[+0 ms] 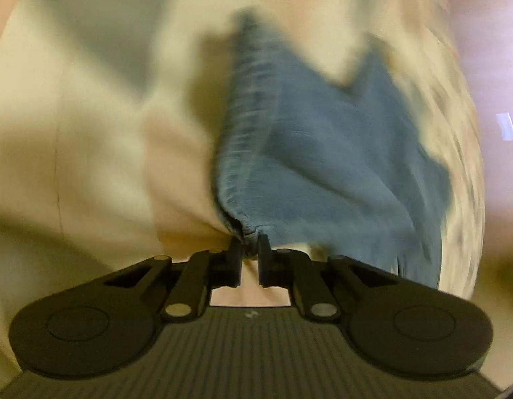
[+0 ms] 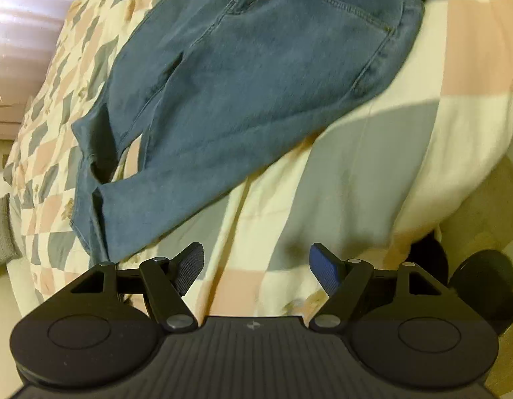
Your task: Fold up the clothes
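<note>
A: Left gripper (image 1: pixel 250 249): jaws clamped on a stitched hem corner of the jeans (image 1: pixel 323 153), cloth lifting off the quilt (image 1: pixel 90 133). The view is blurred

B: Right gripper (image 2: pixel 256 266)?

A: Jaws wide apart, nothing between them, hanging over bare quilt (image 2: pixel 356 166) just short of the jeans (image 2: pixel 256 83), which lie spread across the bed with the legs partly overlapping

B: Handling?

A: Judged: denim is heavy, soft and limp, not slippery; it drapes and sags. Best held at hems, seams or waistband, where the layers are thick

B: Count?

A: One pair of jeans, one quilt, two grippers
</note>
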The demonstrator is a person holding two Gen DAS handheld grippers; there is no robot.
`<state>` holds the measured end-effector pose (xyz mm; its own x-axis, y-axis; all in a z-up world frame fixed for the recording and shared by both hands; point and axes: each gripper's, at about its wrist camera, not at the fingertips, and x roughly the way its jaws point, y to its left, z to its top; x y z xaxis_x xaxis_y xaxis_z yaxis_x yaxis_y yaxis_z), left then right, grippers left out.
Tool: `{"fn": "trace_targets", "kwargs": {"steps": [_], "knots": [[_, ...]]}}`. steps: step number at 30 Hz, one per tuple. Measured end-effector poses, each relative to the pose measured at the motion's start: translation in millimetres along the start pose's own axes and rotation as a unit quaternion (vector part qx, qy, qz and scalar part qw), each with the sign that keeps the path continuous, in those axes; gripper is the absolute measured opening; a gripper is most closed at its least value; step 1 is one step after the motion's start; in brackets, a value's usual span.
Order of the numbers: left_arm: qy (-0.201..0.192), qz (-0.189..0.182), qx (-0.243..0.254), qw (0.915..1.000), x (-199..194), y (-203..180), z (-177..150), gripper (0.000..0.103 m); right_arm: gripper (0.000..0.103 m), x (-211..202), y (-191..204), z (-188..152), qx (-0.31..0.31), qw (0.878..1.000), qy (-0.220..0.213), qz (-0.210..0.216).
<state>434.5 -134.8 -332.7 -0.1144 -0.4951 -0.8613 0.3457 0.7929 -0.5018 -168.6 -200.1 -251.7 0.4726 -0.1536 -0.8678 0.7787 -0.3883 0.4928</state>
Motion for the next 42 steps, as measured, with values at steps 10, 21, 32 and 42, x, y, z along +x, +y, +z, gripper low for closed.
{"fn": "trace_targets", "kwargs": {"steps": [10, 21, 32, 42], "knots": [[-0.074, 0.158, 0.197, 0.9647, -149.2, 65.0, 60.8, 0.015, 0.073, 1.6, -30.8, -11.8, 0.039, 0.998, -0.032, -0.036], [-0.044, 0.167, 0.122, 0.9774, -82.3, 109.5, 25.3, 0.032, 0.073, -7.8, -65.2, 33.5, 0.003, 0.994, -0.092, -0.055], [-0.043, 0.069, 0.256, 0.9633, -63.7, 0.9, -58.6, 0.034, 0.064, -5.3, -153.7, 161.0, -0.001, 0.975, -0.224, -0.007], [-0.004, 0.021, 0.241, 0.9704, 5.5, -54.2, -118.3, 0.035, 0.013, 8.6, -189.6, 212.4, 0.048, 0.968, -0.24, 0.064]]}}
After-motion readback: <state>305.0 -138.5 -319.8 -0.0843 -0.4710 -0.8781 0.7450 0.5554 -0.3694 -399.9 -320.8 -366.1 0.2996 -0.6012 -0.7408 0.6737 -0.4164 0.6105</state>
